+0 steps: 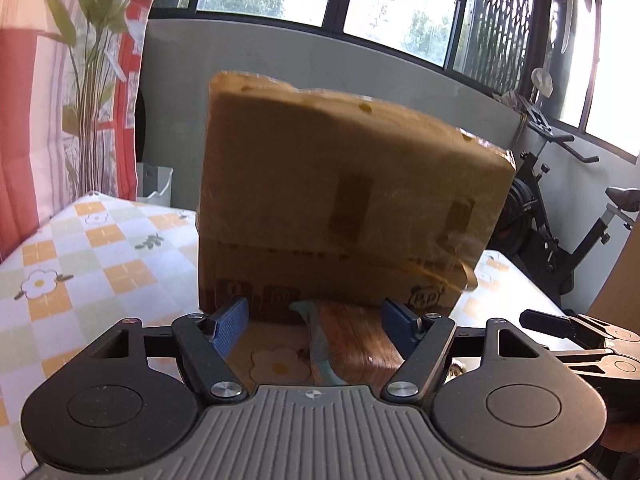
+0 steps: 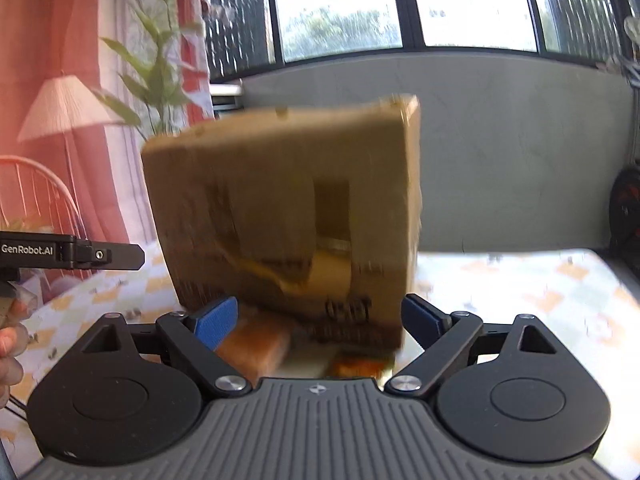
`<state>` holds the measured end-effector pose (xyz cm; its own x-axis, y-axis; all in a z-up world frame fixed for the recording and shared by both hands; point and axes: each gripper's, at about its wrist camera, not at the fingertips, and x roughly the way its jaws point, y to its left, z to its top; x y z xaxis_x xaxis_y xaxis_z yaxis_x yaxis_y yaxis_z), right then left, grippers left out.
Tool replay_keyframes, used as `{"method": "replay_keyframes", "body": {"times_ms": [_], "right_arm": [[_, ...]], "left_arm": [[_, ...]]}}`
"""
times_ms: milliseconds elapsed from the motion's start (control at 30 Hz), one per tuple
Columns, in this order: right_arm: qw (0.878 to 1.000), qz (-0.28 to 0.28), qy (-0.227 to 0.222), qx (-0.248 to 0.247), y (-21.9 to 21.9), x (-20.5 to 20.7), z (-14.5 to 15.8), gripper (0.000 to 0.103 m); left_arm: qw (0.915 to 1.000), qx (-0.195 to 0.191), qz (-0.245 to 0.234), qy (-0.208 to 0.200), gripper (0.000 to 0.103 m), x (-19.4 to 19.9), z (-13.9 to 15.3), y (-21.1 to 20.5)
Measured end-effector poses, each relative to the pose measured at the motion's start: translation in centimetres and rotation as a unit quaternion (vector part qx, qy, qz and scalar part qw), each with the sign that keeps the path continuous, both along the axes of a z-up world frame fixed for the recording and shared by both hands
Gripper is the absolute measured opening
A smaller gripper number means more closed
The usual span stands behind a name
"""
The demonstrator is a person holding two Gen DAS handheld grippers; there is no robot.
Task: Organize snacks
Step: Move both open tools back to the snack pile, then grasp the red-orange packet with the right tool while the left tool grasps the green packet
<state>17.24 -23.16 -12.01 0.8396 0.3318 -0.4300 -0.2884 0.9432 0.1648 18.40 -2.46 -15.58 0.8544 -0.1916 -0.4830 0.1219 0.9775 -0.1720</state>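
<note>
A tall brown cardboard box [image 1: 344, 200] stands on the checked tablecloth, right in front of both grippers; it also shows in the right wrist view [image 2: 288, 216], blurred. My left gripper [image 1: 316, 316] is open, its blue pads apart, over a brown snack packet [image 1: 352, 340] with a teal edge lying at the box's foot. My right gripper [image 2: 320, 320] is open, with an orange-brown snack packet [image 2: 256, 344] between its pads and another orange packet [image 2: 360, 366] under the box's near edge. Neither gripper holds anything.
The table [image 1: 80, 264] has a flower-patterned cloth. A red and white curtain [image 1: 48, 80] hangs at left, an exercise bike [image 1: 560, 216] stands at right. The right gripper's arm [image 1: 580, 332] shows in the left view; the left gripper [image 2: 72, 254] shows in the right view.
</note>
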Motion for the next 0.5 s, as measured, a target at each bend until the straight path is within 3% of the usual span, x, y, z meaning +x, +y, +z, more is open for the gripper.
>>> {"method": "replay_keyframes", "body": {"times_ms": [333, 500], "right_arm": [[0.996, 0.015, 0.064, -0.062, 2.3, -1.5, -4.6, 0.072], [0.991, 0.027, 0.088, -0.093, 3.2, -1.2, -5.2, 0.072]], "left_arm": [[0.9977, 0.009, -0.038, 0.055, 0.07, 0.0, -4.1, -1.8], [0.997, 0.013, -0.037, 0.067, 0.07, -0.1, -5.0, -2.2]]}}
